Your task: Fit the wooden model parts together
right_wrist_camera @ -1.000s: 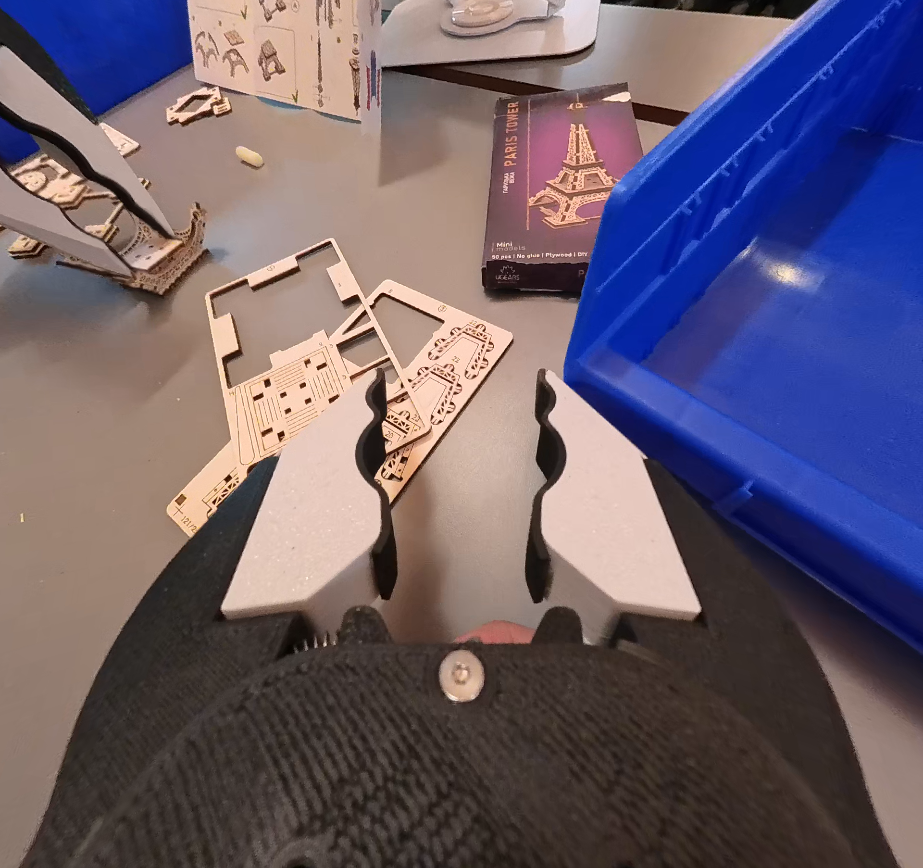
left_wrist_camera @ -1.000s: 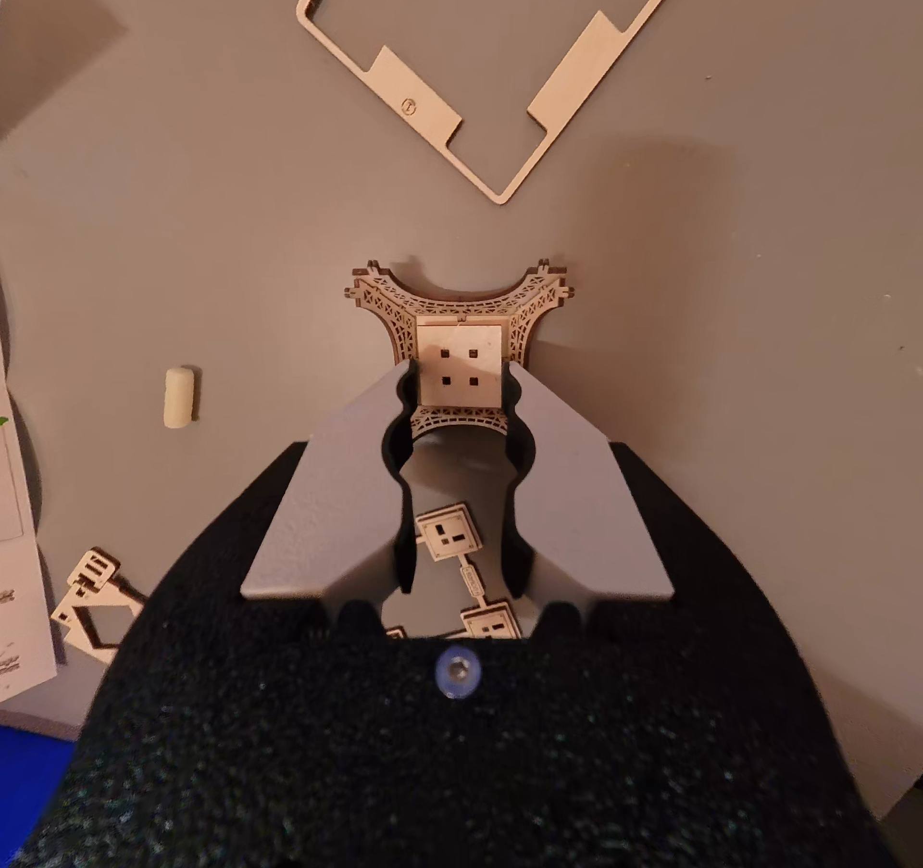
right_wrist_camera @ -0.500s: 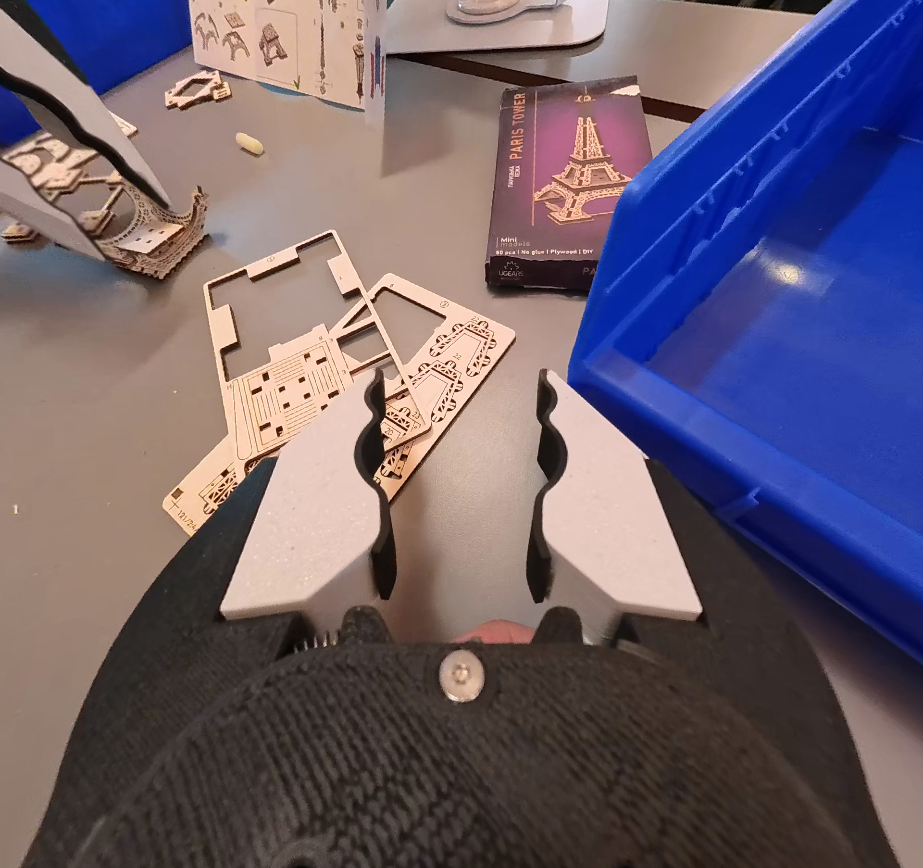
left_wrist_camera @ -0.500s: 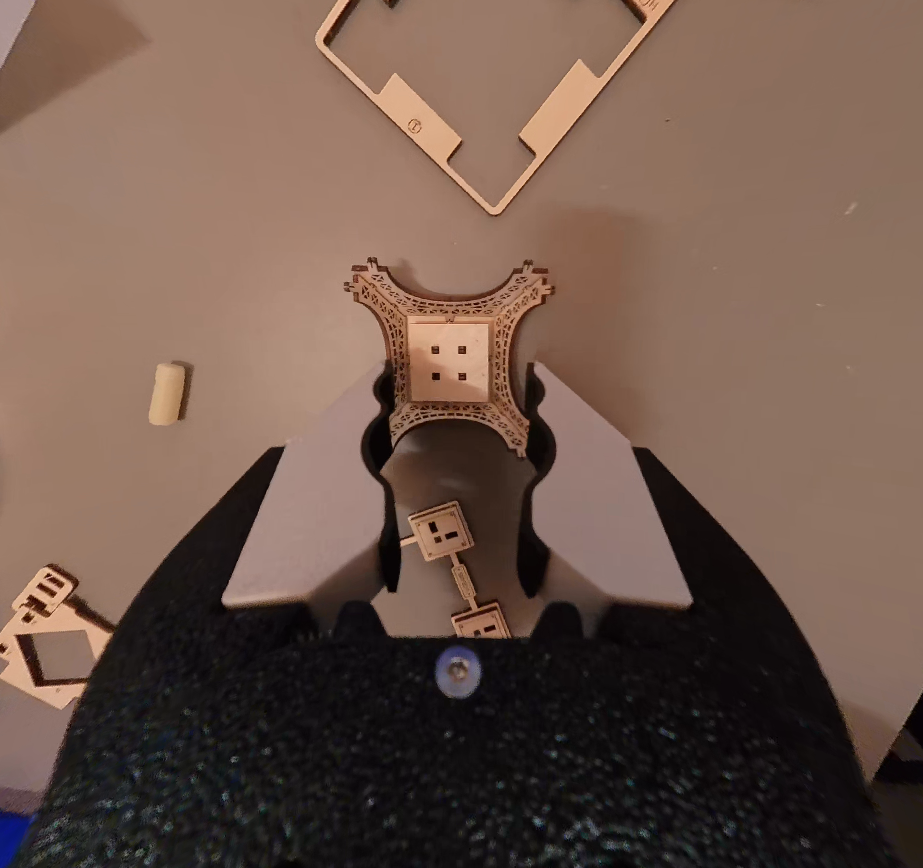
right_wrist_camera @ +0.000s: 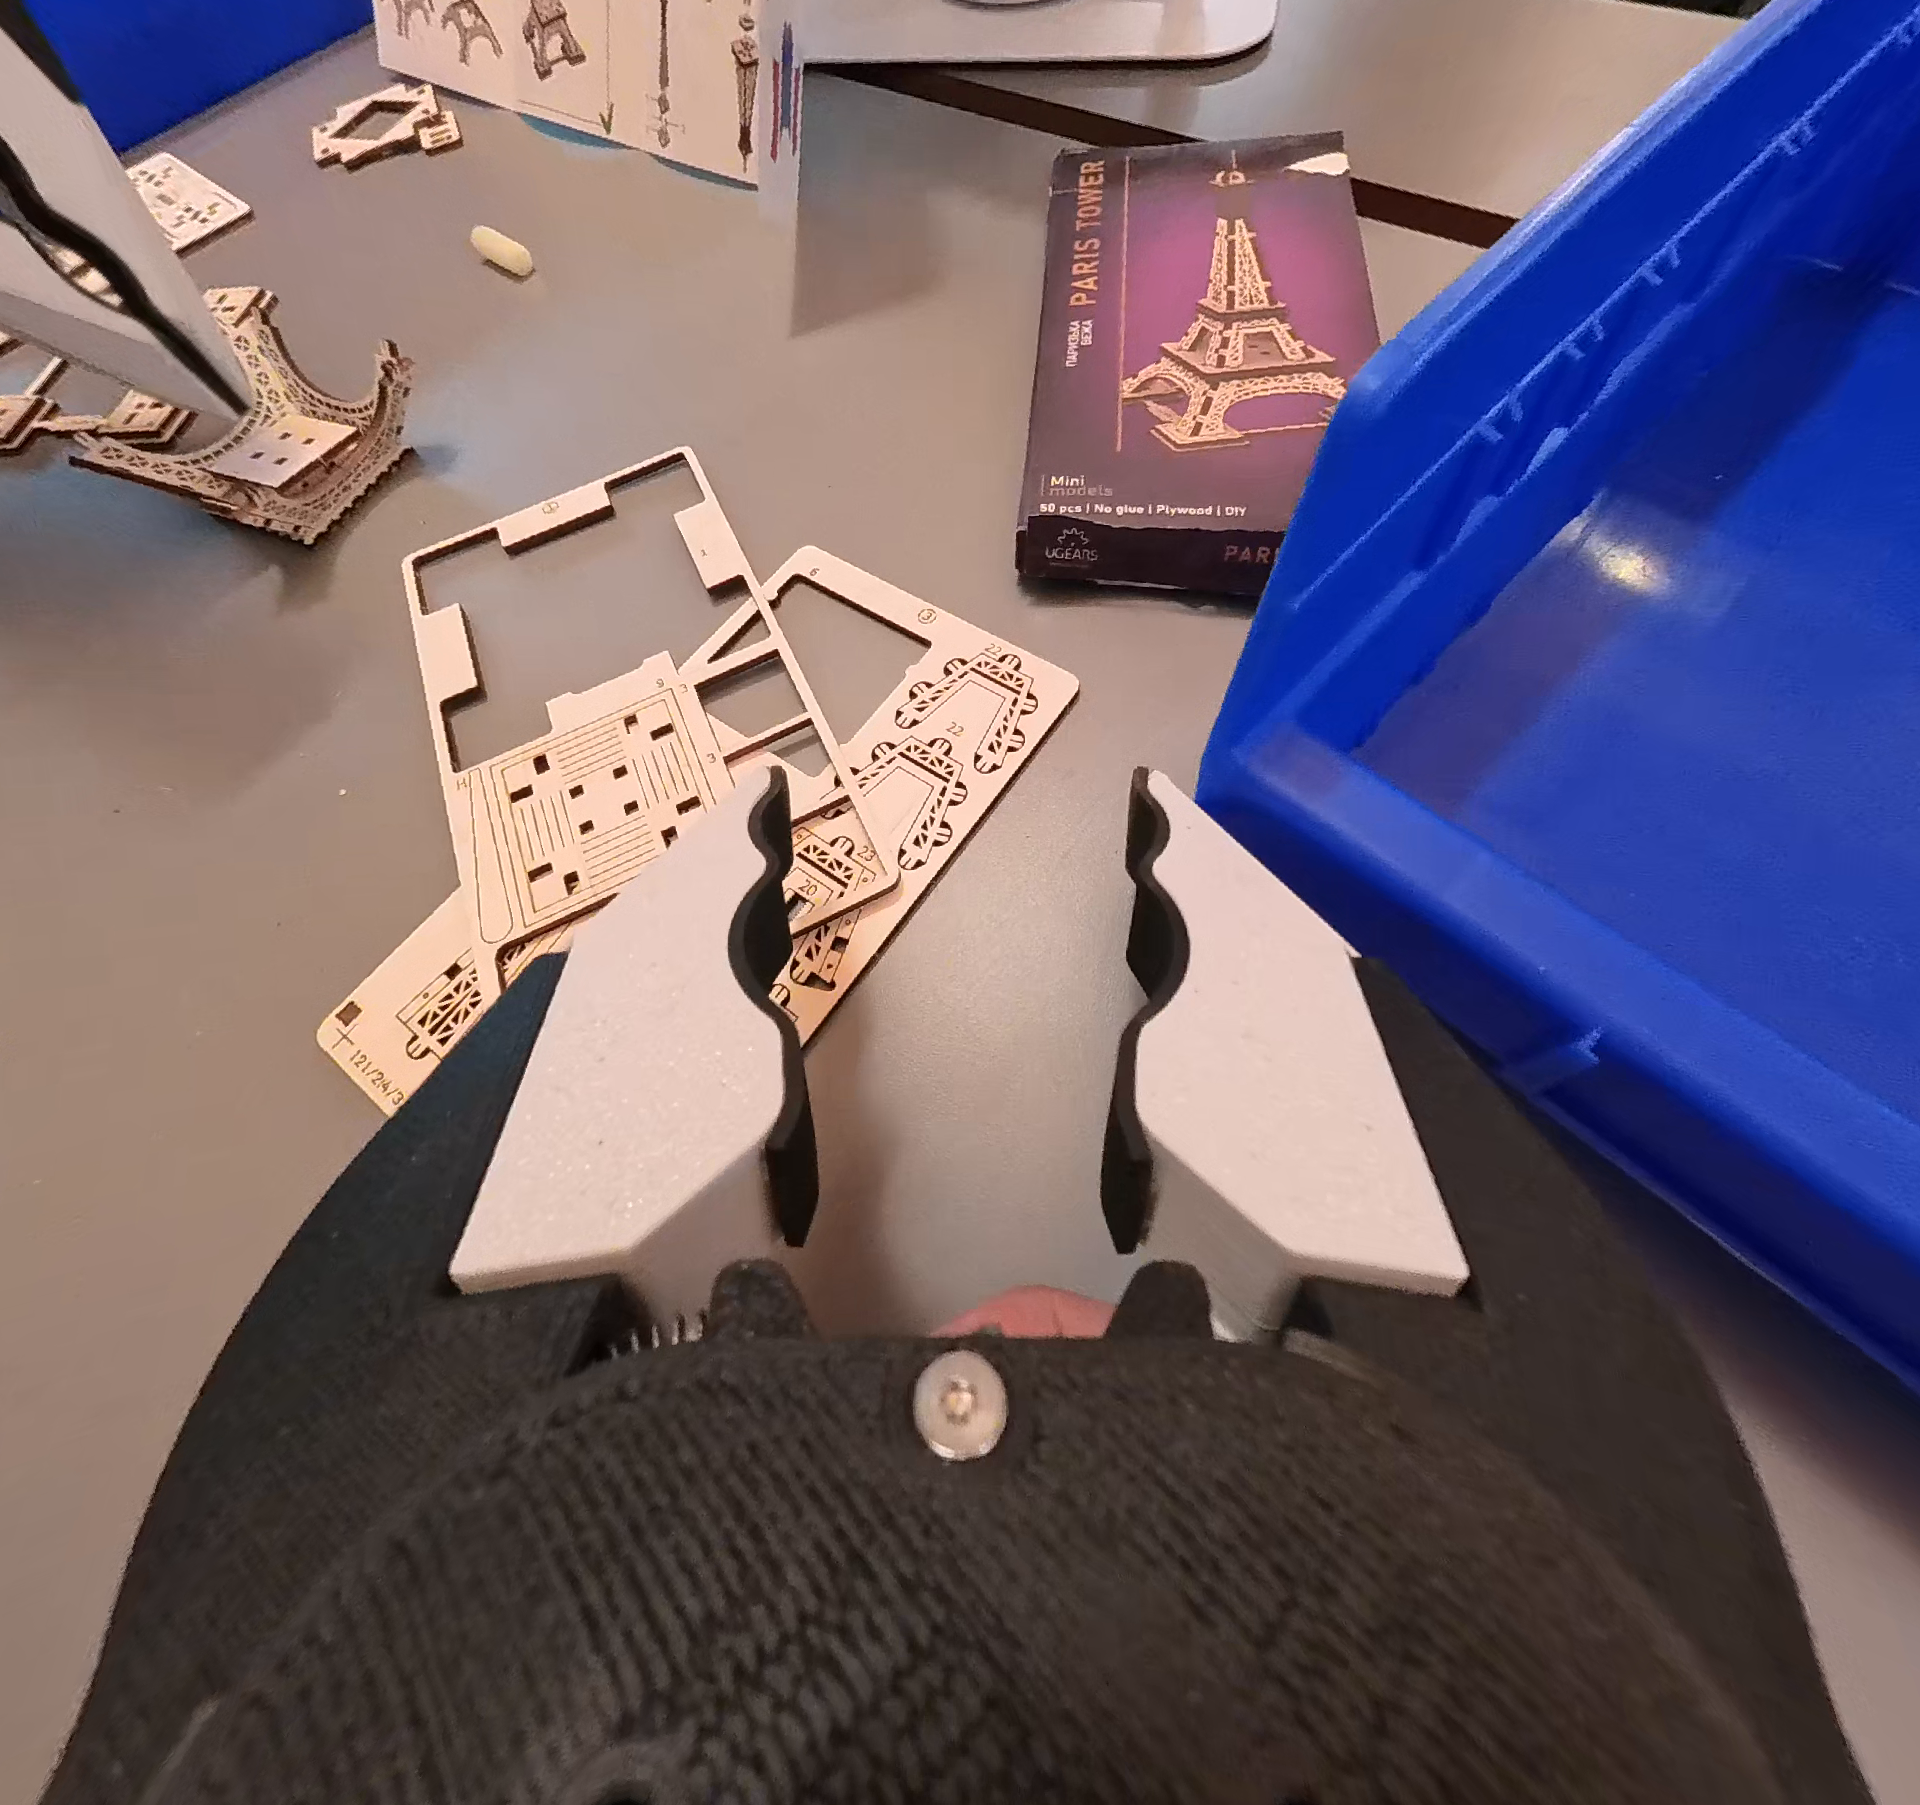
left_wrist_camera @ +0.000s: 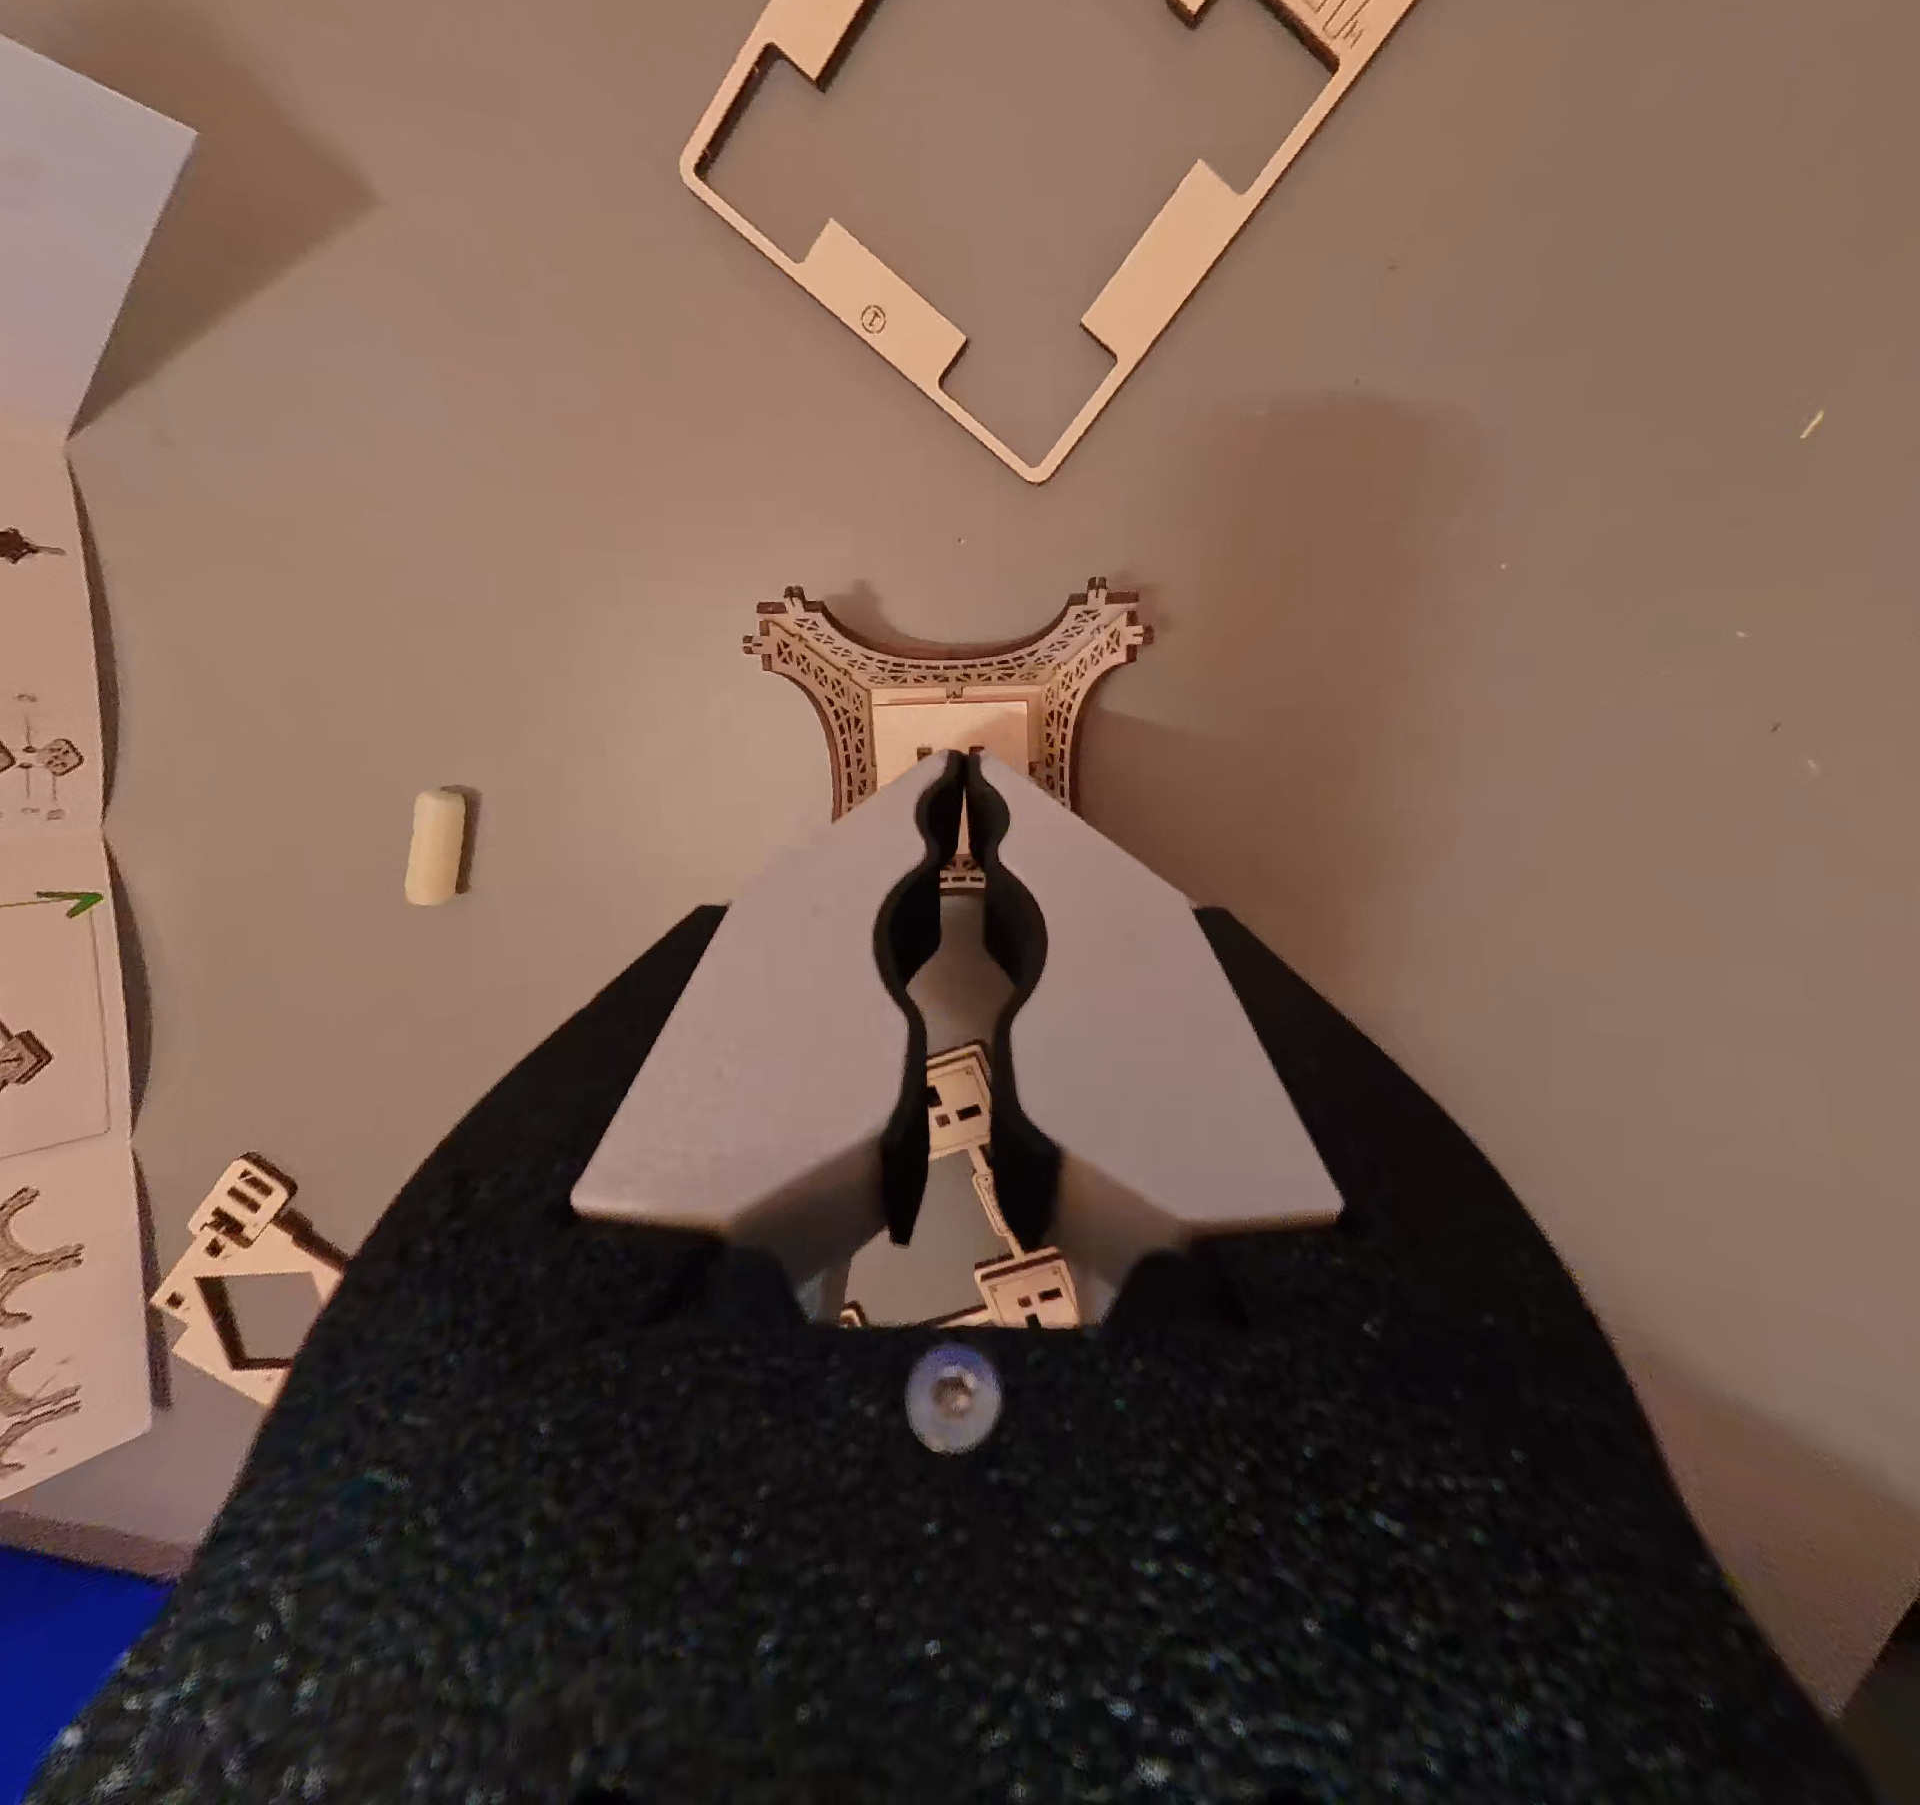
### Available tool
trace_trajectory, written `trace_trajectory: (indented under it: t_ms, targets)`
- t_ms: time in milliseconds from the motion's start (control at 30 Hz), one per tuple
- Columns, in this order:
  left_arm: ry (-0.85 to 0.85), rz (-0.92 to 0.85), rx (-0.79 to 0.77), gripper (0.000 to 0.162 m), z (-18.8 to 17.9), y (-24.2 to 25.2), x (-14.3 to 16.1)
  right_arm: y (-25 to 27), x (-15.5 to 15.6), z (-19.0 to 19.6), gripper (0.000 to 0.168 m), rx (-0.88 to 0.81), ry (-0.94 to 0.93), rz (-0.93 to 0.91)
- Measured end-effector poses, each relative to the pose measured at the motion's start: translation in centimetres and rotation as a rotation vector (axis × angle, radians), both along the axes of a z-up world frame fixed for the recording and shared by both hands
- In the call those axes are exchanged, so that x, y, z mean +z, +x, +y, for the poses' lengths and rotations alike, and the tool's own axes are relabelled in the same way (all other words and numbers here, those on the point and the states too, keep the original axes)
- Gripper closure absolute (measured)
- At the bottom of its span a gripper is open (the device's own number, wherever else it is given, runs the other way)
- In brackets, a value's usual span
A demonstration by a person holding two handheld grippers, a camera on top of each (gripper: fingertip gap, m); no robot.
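The wooden tower base [left_wrist_camera: 940,656], four lattice arches around a square plate with slots, stands on the grey table. My left gripper [left_wrist_camera: 961,764] is shut, with its tips together right over that plate; I cannot tell if they touch it. The right wrist view shows the base [right_wrist_camera: 286,451] at far left with the left gripper [right_wrist_camera: 223,396] tip down on it. My right gripper [right_wrist_camera: 956,805] is open and empty, low over two overlapping plywood part sheets [right_wrist_camera: 582,799]. One sheet's empty frame [left_wrist_camera: 1039,197] lies beyond the base.
A blue bin [right_wrist_camera: 1455,924] stands close on the right. The purple kit box [right_wrist_camera: 1195,353] lies beyond the sheets. A folded instruction sheet [right_wrist_camera: 582,10] stands at the back. Loose parts: linked square pieces [left_wrist_camera: 956,1101], a diamond frame [left_wrist_camera: 234,1277], a cream peg [left_wrist_camera: 436,846]. The left gripper's tips are roughly 25 centimeters from the right gripper's. Measured from the fingertips, the cream peg [left_wrist_camera: 436,846] is 12 centimeters or so from the left gripper and 30 centimeters from the right. Seen from the right wrist view [right_wrist_camera: 500,250] as well.
My left gripper let go of the tower base, opened, then shut empty with its tips over the base's plate. My right gripper stayed open and barely shifted.
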State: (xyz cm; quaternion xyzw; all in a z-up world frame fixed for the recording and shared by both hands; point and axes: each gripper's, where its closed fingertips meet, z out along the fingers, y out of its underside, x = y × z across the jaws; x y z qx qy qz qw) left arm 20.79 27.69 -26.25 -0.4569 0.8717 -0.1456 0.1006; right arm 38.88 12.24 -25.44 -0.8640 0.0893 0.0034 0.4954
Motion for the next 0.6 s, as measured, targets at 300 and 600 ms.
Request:
trace_trajectory:
  t_ms: [300,600]
  targets:
    - [0.014,0.039,-0.024,0.162,0.0,0.1,-0.9,0.0,-0.1,0.0,0.105,0.002,-0.01,-0.005]
    - [-0.019,-0.079,0.035,0.153,0.6,0.1,0.8,-1.2,1.5,0.3,0.108,0.069,0.049,-0.048]
